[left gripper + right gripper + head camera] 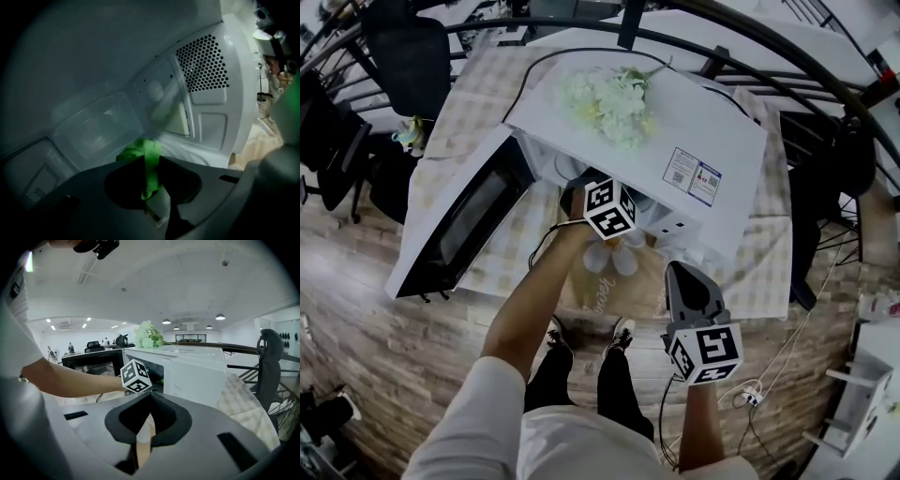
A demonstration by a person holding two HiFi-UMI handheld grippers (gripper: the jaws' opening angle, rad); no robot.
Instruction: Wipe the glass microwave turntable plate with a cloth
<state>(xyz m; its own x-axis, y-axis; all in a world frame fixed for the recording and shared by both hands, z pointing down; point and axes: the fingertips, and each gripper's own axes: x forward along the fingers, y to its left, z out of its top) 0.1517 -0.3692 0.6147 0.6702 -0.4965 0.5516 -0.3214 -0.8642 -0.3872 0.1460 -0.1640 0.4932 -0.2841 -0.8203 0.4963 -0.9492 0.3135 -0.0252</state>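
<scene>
Inside the microwave (694,141) cavity, my left hand-held gripper (151,164) pinches a soft green cloth (139,150) just over the glass turntable plate (201,153), which lies flat on the cavity floor. I judge the plate stiff, slick and breakable, so I'd press lightly through the limp cloth and never clamp the glass. My right hand-held gripper (149,398) is pressed together on nothing, outside the oven. The microwave sits on a checked desk (769,272), flowers (609,103) on top, wooden floor (394,356) below
</scene>
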